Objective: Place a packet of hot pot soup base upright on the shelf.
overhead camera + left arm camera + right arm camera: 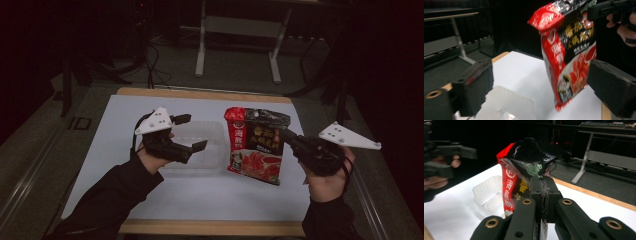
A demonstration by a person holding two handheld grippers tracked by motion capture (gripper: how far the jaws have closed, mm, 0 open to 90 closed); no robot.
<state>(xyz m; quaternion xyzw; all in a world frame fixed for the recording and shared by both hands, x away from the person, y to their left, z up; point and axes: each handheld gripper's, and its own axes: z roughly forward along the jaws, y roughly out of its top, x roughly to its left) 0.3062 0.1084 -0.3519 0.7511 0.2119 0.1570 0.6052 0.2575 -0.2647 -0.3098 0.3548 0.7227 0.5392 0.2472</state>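
Your right gripper (286,134) is clamped on the top edge of the red and black snack bag (256,145), and you hold the bag upright above the white table (120,130), so it hangs free. In the right gripper view, the two jaws press together on the crumpled foil. Your left gripper (192,133) has its jaws wide apart and holds nothing. It hovers over the clear plastic tray (212,137), which lies on the table just beside the bag.
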